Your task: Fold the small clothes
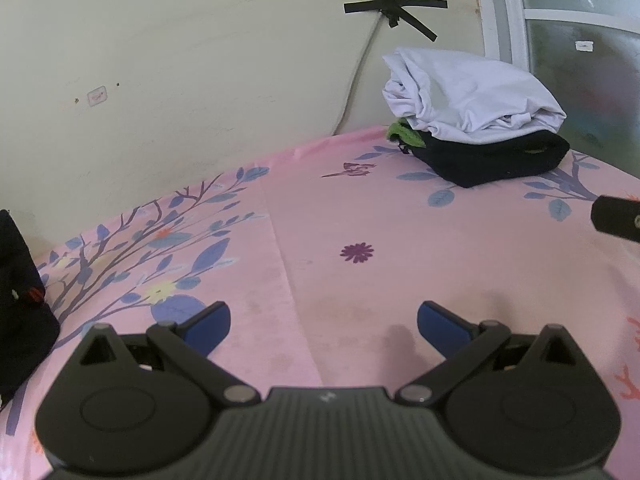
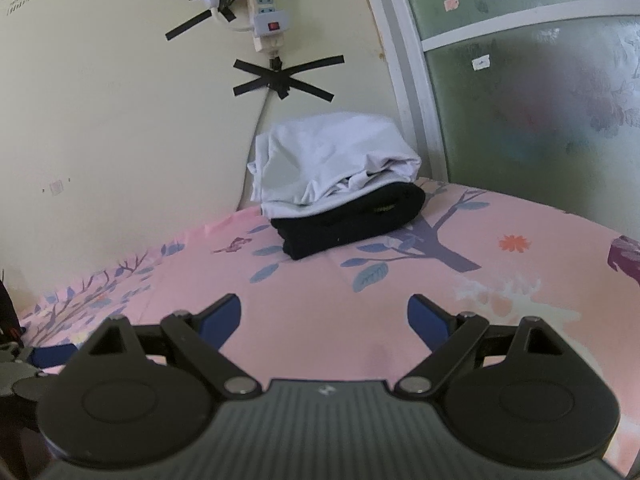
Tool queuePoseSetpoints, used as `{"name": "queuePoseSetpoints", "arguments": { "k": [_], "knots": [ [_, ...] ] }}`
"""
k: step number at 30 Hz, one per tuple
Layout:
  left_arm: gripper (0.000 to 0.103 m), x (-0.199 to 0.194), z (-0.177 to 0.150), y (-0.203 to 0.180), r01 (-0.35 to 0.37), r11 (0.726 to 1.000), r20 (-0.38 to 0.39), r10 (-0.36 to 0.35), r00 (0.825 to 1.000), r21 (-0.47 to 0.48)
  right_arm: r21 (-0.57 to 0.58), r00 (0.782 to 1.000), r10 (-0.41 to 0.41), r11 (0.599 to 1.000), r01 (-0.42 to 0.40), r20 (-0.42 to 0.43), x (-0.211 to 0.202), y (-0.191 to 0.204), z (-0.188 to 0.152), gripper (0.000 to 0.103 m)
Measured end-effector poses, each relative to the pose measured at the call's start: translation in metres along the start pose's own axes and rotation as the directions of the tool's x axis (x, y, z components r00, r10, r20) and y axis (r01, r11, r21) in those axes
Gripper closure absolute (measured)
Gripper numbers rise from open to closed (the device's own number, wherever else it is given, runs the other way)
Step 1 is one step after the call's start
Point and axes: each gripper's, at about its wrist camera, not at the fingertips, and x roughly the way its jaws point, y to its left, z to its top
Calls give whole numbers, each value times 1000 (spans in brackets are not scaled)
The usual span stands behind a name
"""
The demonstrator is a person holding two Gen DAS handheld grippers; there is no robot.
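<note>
White folded garment atop black folded garment on pink floral bedsheet: we judge these done. Dark unfolded cloth left. Left gripper, right gripper: jaws wide, empty.

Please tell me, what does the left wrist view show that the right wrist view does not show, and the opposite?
Only the left wrist view shows a green cloth peeking out under the pile, a large dark garment at the left edge, and a purple flower print.

Only the right wrist view shows the power strip taped on the wall and an orange flower print.

Both show the white garment lying on the folded black garment, the pink sheet, the tape cross, and open, empty jaws.
</note>
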Motion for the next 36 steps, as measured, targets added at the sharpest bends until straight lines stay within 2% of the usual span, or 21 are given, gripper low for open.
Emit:
{"name": "queuePoseSetpoints", "arguments": {
  "k": [36],
  "knots": [
    [0,1,-1,-1,-4,1000,-1,4,1000,6,8,1000,0,1000,0,13,-1,0,4,19]
  ]
}}
